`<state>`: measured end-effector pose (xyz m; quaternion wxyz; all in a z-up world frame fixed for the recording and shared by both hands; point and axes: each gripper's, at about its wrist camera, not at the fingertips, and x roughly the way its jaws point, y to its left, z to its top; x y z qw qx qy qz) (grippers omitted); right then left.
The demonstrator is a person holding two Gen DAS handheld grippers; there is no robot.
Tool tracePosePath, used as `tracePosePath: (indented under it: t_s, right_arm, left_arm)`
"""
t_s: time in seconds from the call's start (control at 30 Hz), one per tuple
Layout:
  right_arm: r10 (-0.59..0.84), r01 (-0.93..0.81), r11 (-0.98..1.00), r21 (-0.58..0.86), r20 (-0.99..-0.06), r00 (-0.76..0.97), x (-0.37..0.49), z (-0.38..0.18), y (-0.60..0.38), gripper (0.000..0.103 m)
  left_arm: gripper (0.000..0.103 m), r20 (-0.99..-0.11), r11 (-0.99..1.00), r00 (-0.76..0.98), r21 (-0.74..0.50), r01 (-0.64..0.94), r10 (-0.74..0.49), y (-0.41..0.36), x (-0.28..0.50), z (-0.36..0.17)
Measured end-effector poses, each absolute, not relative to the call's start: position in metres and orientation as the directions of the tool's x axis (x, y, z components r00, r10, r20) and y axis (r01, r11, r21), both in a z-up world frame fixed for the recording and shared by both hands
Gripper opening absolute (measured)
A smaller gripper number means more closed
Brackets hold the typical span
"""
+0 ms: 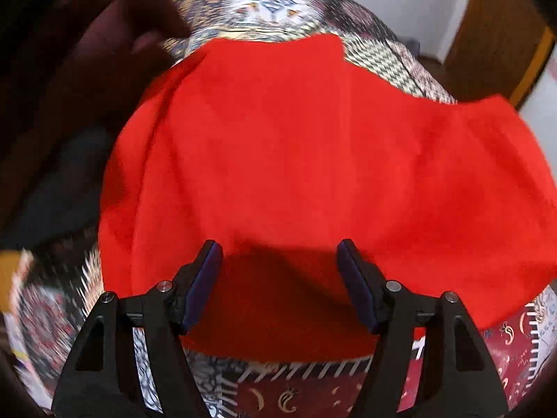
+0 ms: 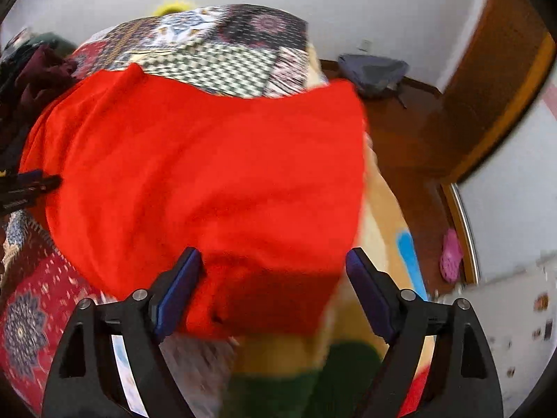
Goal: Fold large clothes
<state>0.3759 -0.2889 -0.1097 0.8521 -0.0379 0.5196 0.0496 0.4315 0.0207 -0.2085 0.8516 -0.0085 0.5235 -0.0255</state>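
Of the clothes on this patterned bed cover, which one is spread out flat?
The bright red garment, lying open across the patterned cover. The dark maroon clothes sit bunched in a heap at its far left edge.

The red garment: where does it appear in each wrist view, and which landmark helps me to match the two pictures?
Left wrist: the red garment fills the centre and right, ahead of the open jaws.
Right wrist: it fills the centre and left, reaching between the open jaws.
Shared landmark: the patterned bedspread, checked patch beyond the garment's far edge.
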Motion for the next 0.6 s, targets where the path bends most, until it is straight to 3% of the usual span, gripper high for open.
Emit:
tracePosePath:
  t_s: [0.37, 0.47, 0.6]
  right_arm:
    - [0.224, 0.09, 0.95, 0.299, -0.853, 0.471, 0.333, -0.094, -0.342, 0.083]
    - [0.291, 0.08, 0.926, 0.369, -0.832, 0.472, 0.331, -0.096, -0.339, 0.083]
    - [0.396, 0.083, 0.874, 0.478, -0.801, 0.448, 0.337, -0.11, -0.334, 0.083]
  left_arm:
    - [0.069, -0.888, 0.979, 0.454, -0.026, -0.202, 0.07, 0.092, 0.38, -0.198]
    - [0.069, -0.897, 0.95, 0.443, -0.142, -0.277, -0.005, 0.118, 0.37, -0.201]
    - [0.069, -0.865, 0.872, 0.444, -0.388, -0.298, -0.234, 0.138, 0.364, -0.212]
